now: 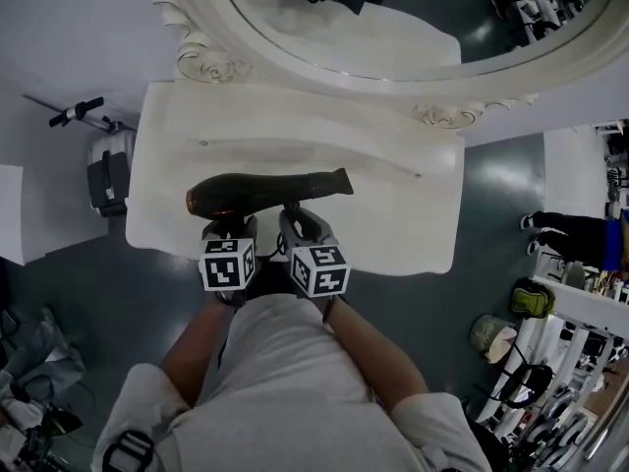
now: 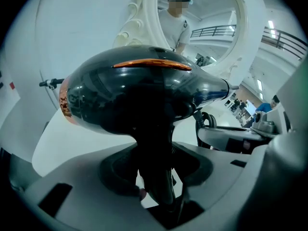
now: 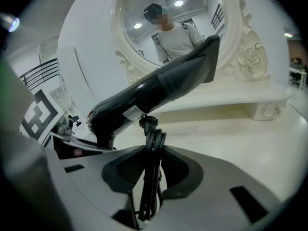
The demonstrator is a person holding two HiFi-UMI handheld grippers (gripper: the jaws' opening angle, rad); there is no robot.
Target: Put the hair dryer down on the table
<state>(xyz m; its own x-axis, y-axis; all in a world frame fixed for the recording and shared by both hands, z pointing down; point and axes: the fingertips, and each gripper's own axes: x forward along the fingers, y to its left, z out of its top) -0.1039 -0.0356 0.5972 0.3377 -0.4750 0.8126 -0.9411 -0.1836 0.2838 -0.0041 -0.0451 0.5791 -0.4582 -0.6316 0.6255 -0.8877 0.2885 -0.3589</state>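
Note:
A black hair dryer lies level over the front part of the white dressing table, its nozzle to the right and its orange-lit rear to the left. My left gripper is shut on the dryer's handle, with the dark body close above the jaws. My right gripper is shut on the dryer's bundled black cord, which hangs from the dryer. Both grippers sit side by side at the table's front edge. I cannot tell whether the dryer touches the tabletop.
An oval mirror in a carved white frame stands at the back of the table, above a low raised shelf. A grey bag sits on the floor to the left. Cluttered racks stand at the right.

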